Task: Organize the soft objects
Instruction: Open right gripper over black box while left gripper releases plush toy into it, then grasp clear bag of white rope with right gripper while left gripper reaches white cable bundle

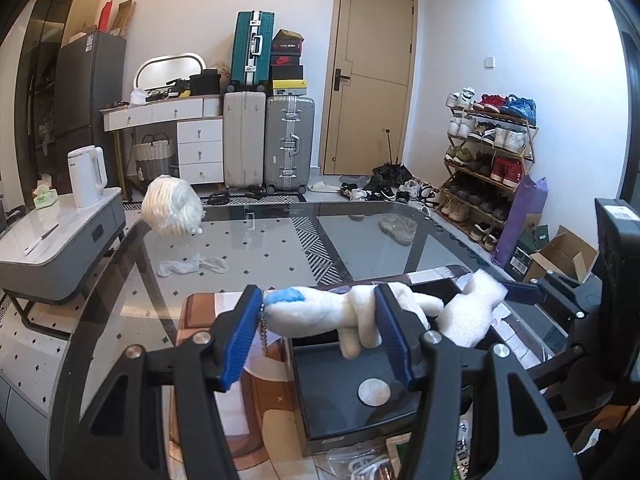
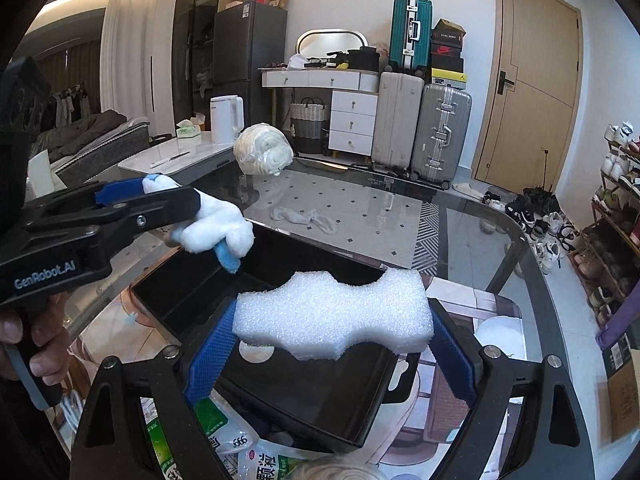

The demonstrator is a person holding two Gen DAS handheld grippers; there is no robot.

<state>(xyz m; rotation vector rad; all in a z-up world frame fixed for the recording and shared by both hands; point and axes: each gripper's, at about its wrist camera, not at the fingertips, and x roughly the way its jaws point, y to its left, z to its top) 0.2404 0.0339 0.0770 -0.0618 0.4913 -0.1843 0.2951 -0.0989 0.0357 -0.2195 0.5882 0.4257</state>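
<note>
Two loads carried at once; left gripper [image 1: 316,336] pinching a white plush toy [image 1: 320,312] crosswise, long axis spanning the pads, limbs dangling; right gripper [image 2: 332,344] clamped on a white foam block [image 2: 334,316], likewise held across its length. Directly beneath both, an open black tray [image 2: 192,292] on the glass desk [image 2: 360,208]; foam nearer the tray's middle, plush over its far-left edge. Farther out on the desk, a white sock [image 1: 192,266] and a pale yarn-like bundle [image 1: 172,210], well apart from either gripper. Likely next: straight down, then release.
</note>
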